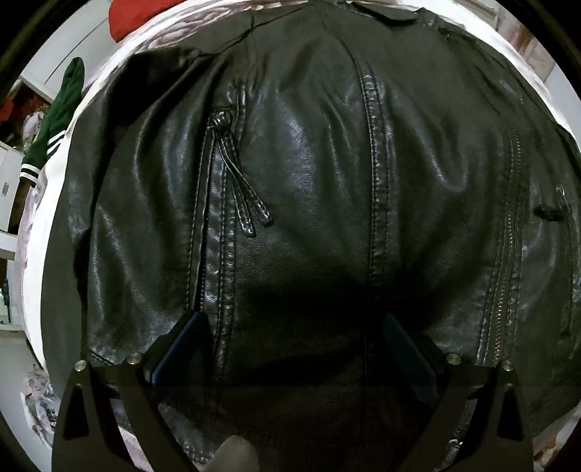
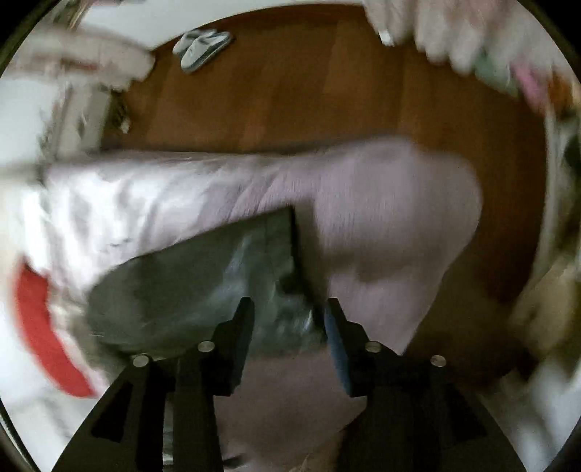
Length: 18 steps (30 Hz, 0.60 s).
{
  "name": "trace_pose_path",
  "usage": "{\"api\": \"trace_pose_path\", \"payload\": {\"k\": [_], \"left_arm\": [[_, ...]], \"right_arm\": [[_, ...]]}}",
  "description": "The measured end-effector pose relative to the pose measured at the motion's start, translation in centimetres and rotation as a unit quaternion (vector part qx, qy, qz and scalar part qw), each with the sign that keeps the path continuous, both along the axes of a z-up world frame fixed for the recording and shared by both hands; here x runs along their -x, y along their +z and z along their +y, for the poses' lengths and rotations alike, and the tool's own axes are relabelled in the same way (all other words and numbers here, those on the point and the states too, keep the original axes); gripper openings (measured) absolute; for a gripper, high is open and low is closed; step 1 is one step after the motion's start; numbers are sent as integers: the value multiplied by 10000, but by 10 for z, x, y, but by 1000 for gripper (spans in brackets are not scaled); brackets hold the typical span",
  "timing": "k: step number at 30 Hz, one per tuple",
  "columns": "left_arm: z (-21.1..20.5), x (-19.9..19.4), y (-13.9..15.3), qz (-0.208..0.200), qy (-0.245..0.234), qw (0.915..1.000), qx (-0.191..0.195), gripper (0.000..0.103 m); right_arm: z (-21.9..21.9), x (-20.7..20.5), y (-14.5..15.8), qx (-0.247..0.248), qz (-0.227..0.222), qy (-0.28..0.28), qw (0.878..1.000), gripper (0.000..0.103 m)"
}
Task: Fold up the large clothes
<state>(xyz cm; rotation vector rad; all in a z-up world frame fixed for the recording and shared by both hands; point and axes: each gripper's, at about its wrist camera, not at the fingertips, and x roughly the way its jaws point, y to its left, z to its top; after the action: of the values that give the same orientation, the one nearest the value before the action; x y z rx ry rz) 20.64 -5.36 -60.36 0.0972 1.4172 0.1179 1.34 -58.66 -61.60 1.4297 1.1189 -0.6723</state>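
Observation:
A black leather jacket lies spread on a pale bed and fills the left wrist view, with a side pocket zip pull and a front zip. My left gripper is open and close above the jacket's lower part, its fingers apart with nothing between them. In the blurred right wrist view, a dark part of the jacket lies on the pale pink bed cover. My right gripper is open over that part's near edge, holding nothing.
A green garment with white stripes hangs at the left. A red item lies at the bed's far side, also in the right wrist view. Beyond the bed is brown wooden floor with pale slippers.

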Motion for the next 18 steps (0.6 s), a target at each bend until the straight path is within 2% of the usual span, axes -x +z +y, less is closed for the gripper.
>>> {"api": "trace_pose_path", "payload": {"k": [2,4,7,10,13,15,18], "left_arm": [[-2,2,5,94,48,9999,-67,102],[-3,4,14,145,181,9997,-83,102],[-12,-2,31,107,275,9995,55,102],[-30,-8,45,-14,151,9999,63,102],[-57,-17,45,-4,-38,10000,-2,102],[-71,-21,39,83,-127,9999,-47,102],[-99,-39,45,109,-307,9994,-113,102]], "right_arm": [[28,15,-28,-986,-554,-512,9923,45],[50,17,-53,-1450,-873,-732,9829,47],[64,8,-74,-1218,-1235,-751,9820,48],[60,-3,-76,-1032,-1879,-1080,9708,49],[51,-22,-75,-591,-2434,-1158,9612,49],[47,-33,-85,-513,-2549,-1257,9574,49],[50,-45,-102,-585,-2912,-1803,9377,47]]}}
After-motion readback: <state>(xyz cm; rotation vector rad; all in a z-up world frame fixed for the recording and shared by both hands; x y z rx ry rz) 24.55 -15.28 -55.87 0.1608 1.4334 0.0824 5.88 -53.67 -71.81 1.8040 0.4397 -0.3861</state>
